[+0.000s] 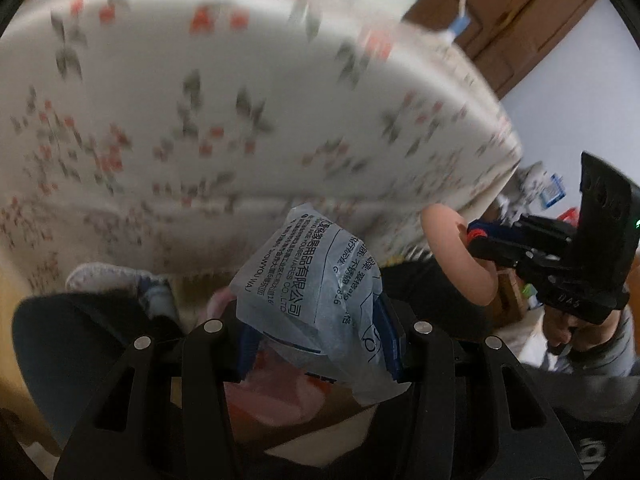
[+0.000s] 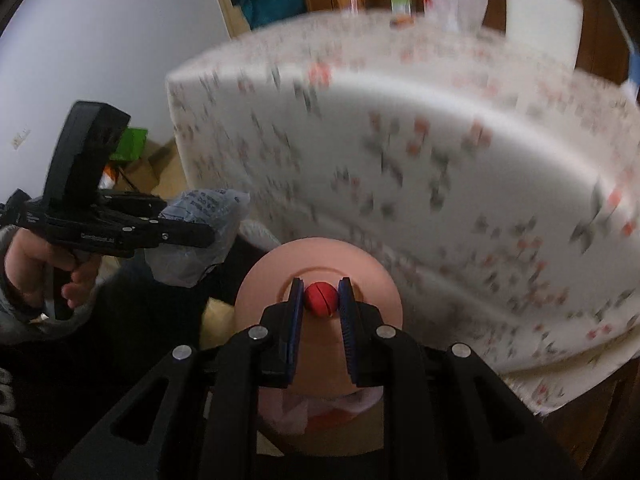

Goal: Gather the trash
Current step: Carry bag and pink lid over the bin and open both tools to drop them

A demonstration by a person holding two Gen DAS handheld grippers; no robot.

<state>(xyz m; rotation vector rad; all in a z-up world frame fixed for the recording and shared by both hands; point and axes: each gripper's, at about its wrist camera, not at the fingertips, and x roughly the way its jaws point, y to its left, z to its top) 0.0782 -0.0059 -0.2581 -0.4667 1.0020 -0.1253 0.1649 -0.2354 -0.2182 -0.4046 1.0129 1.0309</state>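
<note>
The floral-clothed table (image 2: 420, 184) fills both views, blurred, and below the grippers a bin lined with a pink bag (image 2: 320, 412) sits partly hidden. The right gripper (image 2: 322, 300) pinches the red knob (image 2: 320, 299) of a pink lid (image 2: 320, 276); a slipping knob would likely drop the lid over the opening. The left gripper (image 1: 316, 344) clamps a crumpled printed plastic bag (image 1: 316, 300) above the bin; released off-centre, this light bag could drift outside.

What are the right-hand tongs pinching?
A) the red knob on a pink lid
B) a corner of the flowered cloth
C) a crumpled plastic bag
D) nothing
A: the right tongs close on the small red knob atop the round pink lid, while the printed plastic bag sits in the left tongs.
</note>
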